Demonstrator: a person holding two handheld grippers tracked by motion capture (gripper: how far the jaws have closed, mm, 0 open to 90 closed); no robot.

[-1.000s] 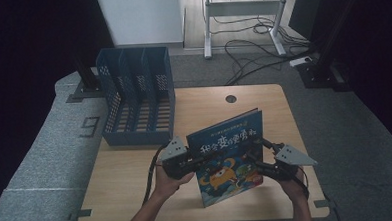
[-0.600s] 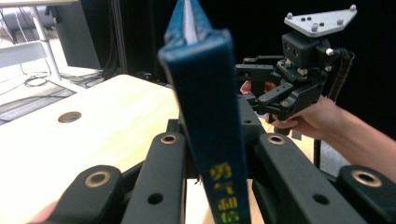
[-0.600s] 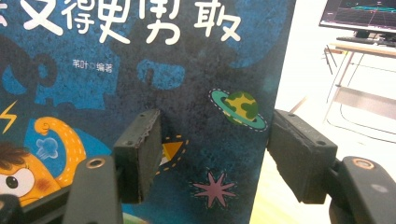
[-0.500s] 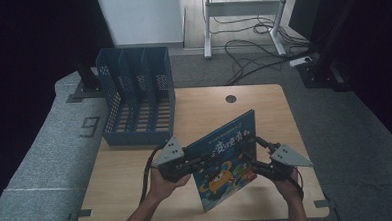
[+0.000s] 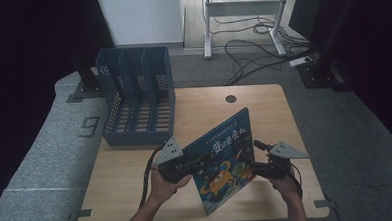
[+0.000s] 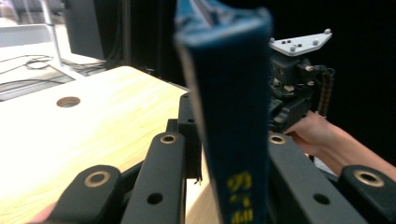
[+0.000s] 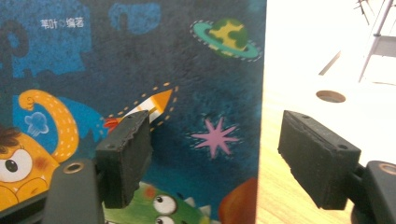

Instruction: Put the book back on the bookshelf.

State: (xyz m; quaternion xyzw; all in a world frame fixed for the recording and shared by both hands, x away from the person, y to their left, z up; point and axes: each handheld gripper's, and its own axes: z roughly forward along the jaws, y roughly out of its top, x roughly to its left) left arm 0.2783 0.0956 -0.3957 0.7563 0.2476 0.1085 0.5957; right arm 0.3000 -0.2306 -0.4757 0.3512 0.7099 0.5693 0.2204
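Over the wooden table (image 5: pixel 136 168), left gripper (image 5: pixel 186 165) clamps the tilted picture book (image 5: pixel 225 159).

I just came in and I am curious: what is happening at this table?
A person holds up a dark blue picture book over the wooden table. The left gripper clamps its spine. The right gripper has just been opening, its jaws apart at the cover's edge. A blue slotted file rack stands behind.

Dim room — grey carpet (image 5: pixel 41 157), wooden table (image 5: pixel 199 105).
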